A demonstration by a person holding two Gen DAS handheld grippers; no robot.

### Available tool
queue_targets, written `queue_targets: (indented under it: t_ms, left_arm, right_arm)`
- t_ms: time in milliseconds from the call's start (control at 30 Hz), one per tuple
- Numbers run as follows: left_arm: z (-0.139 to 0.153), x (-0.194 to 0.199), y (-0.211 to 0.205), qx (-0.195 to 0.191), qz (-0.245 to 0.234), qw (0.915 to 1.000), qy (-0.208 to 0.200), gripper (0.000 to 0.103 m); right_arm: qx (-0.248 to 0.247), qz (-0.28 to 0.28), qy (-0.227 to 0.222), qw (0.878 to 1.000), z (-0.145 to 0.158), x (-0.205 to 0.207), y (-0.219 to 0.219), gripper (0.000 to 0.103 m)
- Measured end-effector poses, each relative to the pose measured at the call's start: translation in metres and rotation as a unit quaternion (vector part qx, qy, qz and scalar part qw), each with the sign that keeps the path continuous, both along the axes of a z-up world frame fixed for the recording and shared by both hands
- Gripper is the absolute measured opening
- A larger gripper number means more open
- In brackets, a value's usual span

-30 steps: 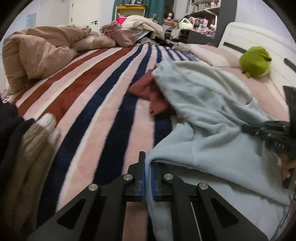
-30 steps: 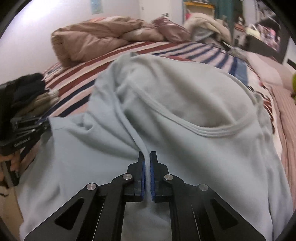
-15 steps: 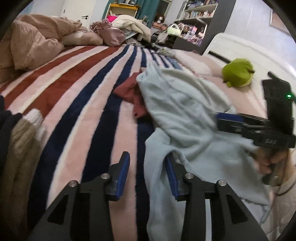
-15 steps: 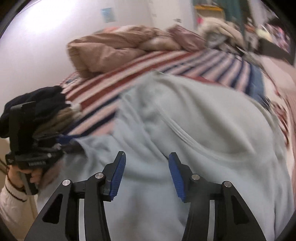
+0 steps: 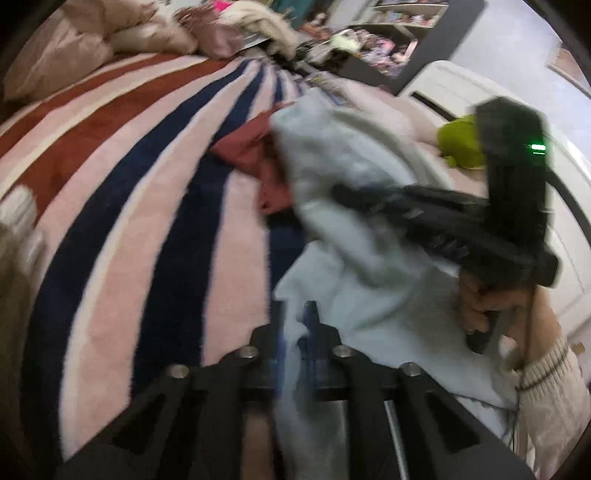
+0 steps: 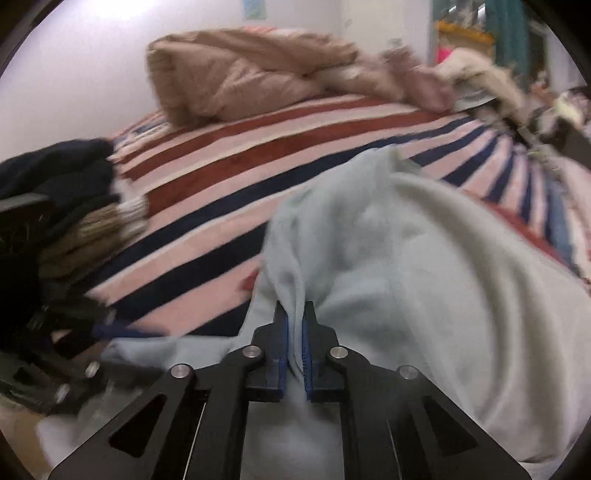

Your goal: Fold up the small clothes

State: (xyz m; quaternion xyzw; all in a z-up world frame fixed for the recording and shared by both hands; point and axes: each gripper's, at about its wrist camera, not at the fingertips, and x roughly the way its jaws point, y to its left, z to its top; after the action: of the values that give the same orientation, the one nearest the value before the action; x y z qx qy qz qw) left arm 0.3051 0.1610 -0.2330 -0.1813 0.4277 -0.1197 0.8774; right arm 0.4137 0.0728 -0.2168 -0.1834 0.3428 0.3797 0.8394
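Both grippers, left gripper [image 5: 295, 325] and right gripper [image 6: 294, 332], released then re-clenched on pale blue fleece sweatshirt [image 6: 406, 258] nearer its left edge; fold likely starting.

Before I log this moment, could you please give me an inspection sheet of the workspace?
Surface: striped blanket covering a bed.
Job's things: light blue garment bunched on the bed; dark red garment lies partly under it.
Clutter: green plush toy by the headboard; pile of dark and tan clothes at the bed edge; tan duvet heaped at the far end.
Grippers: left gripper and right gripper each shut on a fold of the light blue garment.
Cables: dark cable behind the right gripper.
Surroundings: shelves beyond the bed, blurred.
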Motion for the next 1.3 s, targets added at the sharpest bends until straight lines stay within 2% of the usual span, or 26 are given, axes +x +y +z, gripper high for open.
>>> queue_targets:
  t_ms: [67, 133, 233, 333, 400, 433, 467, 533, 600, 667, 867, 1000, 1100, 1200, 1300]
  left_arm:
    - [0.003, -0.006, 0.003, 0.013, 0.028, 0.9994, -0.014, 0.006]
    - [0.004, -0.01, 0.008, 0.026, 0.053, 0.9982, -0.012, 0.006]
    - [0.002, -0.011, 0.011, 0.025, 0.063, 0.9977, -0.005, 0.006]
    - [0.004, -0.008, 0.008, 0.035, 0.065, 0.9973, 0.0, 0.011]
    - [0.011, -0.013, 0.009, 0.024, 0.068, 0.9974, -0.005, 0.029]
    - [0.017, -0.02, 0.011, 0.018, 0.066, 0.9975, -0.015, 0.032]
    - [0.025, -0.029, 0.011, 0.015, 0.063, 0.9975, -0.027, 0.035]
    - [0.04, -0.048, 0.008, 0.013, 0.059, 0.9972, -0.044, 0.037]
    - [0.055, -0.066, 0.002, 0.019, 0.057, 0.9964, -0.06, 0.046]
    - [0.073, -0.086, -0.007, 0.032, 0.056, 0.9946, -0.081, 0.056]
    - [0.118, -0.153, -0.036, 0.068, 0.051, 0.987, -0.136, 0.071]
    - [0.13, -0.187, -0.058, 0.058, 0.037, 0.9851, -0.158, 0.078]
    - [0.127, -0.208, -0.073, 0.055, 0.027, 0.9859, -0.155, 0.08]
    - [0.115, -0.223, -0.087, 0.056, 0.013, 0.9877, -0.145, 0.08]
    - [0.096, -0.233, -0.094, 0.052, 0.007, 0.9912, -0.122, 0.08]
  right_arm:
    - [0.016, -0.041, -0.018, 0.999, 0.003, 0.005, -0.011, 0.0]
    - [0.043, -0.064, -0.005, 0.997, 0.006, 0.011, -0.024, 0.0]
    - [0.038, -0.073, -0.015, 0.997, 0.008, 0.011, -0.023, 0.0]
    - [0.035, -0.073, -0.017, 0.997, 0.011, 0.008, -0.017, 0.001]
    - [0.046, -0.062, 0.007, 0.997, 0.016, 0.007, -0.023, 0.016]
    - [0.057, -0.06, 0.014, 0.996, 0.022, 0.004, -0.029, 0.033]
    - [0.067, -0.059, 0.017, 0.996, 0.028, 0.0, -0.037, 0.042]
    - [0.091, -0.06, 0.019, 0.994, 0.047, -0.017, -0.06, 0.044]
    - [0.108, -0.067, 0.02, 0.992, 0.065, -0.037, -0.088, 0.051]
    - [0.123, -0.074, 0.009, 0.99, 0.082, -0.07, -0.122, 0.073]
    - [0.123, -0.119, -0.05, 0.984, 0.109, -0.19, -0.226, 0.093]
    - [0.12, -0.157, -0.032, 0.98, 0.093, -0.254, -0.284, 0.093]
    - [0.124, -0.198, 0.028, 0.972, 0.053, -0.284, -0.311, 0.093]
    - [0.141, -0.215, 0.073, 0.963, 0.01, -0.308, -0.311, 0.093]
    - [0.169, -0.217, 0.111, 0.955, -0.026, -0.321, -0.292, 0.093]
